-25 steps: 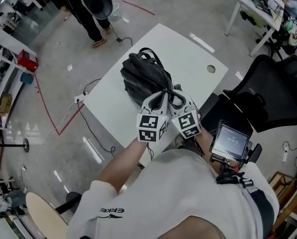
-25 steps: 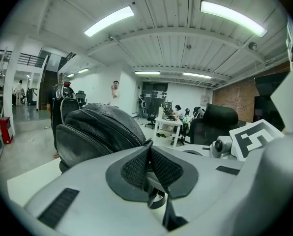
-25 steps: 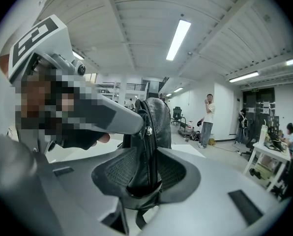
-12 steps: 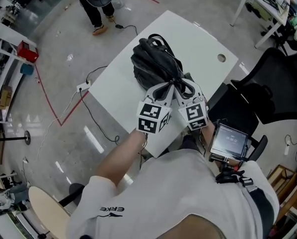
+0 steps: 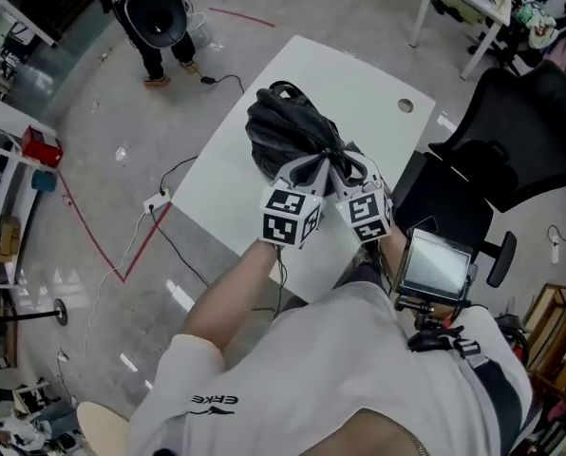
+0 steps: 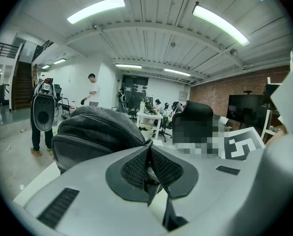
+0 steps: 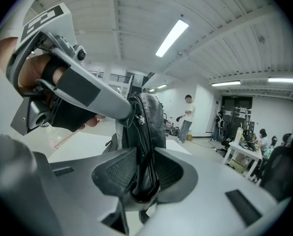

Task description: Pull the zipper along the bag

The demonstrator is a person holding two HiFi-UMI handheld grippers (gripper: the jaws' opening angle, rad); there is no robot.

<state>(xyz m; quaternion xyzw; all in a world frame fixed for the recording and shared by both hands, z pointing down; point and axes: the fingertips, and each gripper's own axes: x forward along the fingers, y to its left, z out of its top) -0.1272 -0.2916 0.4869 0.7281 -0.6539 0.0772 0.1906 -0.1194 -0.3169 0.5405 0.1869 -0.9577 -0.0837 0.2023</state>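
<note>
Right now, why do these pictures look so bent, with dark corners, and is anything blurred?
Head view: the wide lens bends the room's edges; bright streaks glare on the floor; the table is bright white. Left gripper view: round fisheye, black corners, a mosaic patch laid on afterwards. Right gripper view: same fisheye; the bag looms large, close to the lens.

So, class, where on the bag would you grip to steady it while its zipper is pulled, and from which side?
On the bag, I'd pinch the raised fold beside the zipper, coming from the near end. It stands up thin enough for jaws to close across, as the right gripper shows; the body looks too bulky.
</note>
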